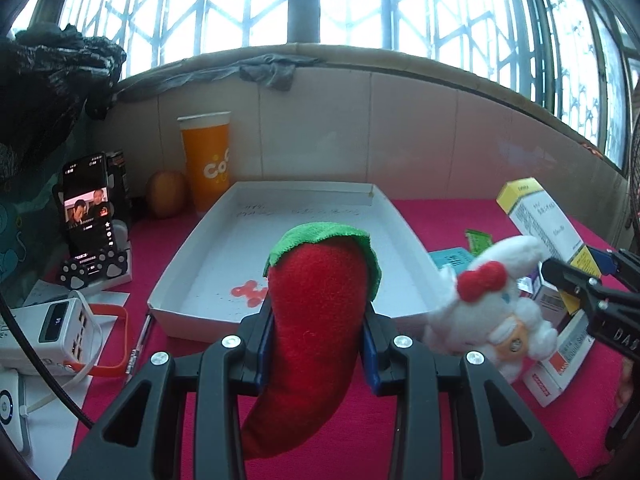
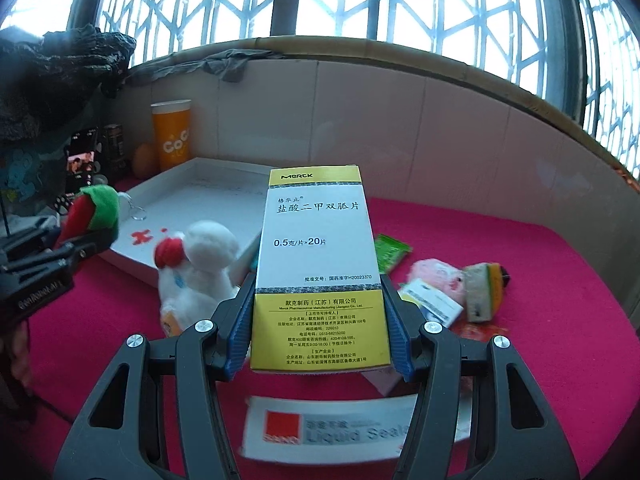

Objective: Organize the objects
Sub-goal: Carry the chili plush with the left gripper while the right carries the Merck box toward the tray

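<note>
A table covered in a pink cloth [image 2: 520,320] stands under a barred window. Toward its far left edge lies a shallow white cardboard tray [image 1: 192,280], nearly bare inside apart from a small red item on its floor.

The left gripper [image 1: 316,344] pinches a red plush chili pepper [image 1: 316,304] with a green felt cap, held upright just short of the tray's near rim. The right gripper [image 2: 320,328] is clamped on a white and yellow Merck medicine box [image 2: 318,260], held upright above the cloth near the table's middle.

A white plush toy with a red bow [image 2: 196,272] sits on the cloth just beside the tray's near right corner, between the two grippers. A box printed "Liquid Seal" [image 2: 352,428] lies below the right gripper, toward the near edge. Farther right, a green sachet [image 2: 390,252], a pink plush [image 2: 436,280] and a small yellow and white plush [image 2: 486,292] lie scattered.

Likely risks: both loads seem bound for the same tray, so the grippers could collide over it. The white plush stands in the right gripper's way and may be knocked over or pushed into the tray wall. The soft pepper is gripped low on its body and could sag or slip. The light tray may slide if its rim is struck.
</note>
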Action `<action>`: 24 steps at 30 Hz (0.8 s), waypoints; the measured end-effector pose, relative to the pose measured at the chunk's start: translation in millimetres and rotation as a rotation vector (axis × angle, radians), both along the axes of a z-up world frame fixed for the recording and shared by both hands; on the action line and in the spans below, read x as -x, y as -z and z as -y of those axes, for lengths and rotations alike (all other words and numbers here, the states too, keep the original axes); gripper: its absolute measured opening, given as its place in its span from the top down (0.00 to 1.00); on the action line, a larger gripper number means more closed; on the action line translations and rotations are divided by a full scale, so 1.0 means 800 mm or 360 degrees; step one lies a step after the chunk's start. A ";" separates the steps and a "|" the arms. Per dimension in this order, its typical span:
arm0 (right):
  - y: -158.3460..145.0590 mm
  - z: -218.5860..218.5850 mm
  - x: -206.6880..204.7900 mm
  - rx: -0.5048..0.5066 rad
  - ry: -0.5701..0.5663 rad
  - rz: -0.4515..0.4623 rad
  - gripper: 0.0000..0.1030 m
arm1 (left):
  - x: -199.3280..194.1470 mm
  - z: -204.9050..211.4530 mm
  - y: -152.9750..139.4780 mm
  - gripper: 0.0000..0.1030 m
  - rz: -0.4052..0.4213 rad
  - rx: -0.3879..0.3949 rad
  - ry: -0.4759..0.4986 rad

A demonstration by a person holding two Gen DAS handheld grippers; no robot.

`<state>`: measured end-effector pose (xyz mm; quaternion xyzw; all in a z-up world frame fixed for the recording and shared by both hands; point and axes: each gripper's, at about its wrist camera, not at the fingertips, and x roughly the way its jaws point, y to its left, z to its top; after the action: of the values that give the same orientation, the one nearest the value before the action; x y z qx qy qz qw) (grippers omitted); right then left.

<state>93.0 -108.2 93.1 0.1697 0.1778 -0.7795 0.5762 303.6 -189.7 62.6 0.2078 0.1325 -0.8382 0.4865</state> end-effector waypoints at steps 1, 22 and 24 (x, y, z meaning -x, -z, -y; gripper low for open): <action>-0.003 0.005 -0.002 -0.0002 -0.0019 0.0023 0.45 | -0.002 0.005 0.000 0.66 -0.0001 -0.0021 -0.0009; -0.070 0.130 -0.001 -0.0070 -0.0161 0.0482 0.45 | 0.011 0.138 -0.052 0.66 -0.0229 -0.0369 0.0108; -0.068 0.147 -0.003 -0.0125 -0.0151 0.0481 0.45 | 0.015 0.160 -0.046 0.66 -0.0269 -0.0469 0.0108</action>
<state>95.2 -226.0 147.3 0.2987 0.1271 -0.7095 0.6255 291.5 -317.9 99.2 0.2099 0.2875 -0.8401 0.4093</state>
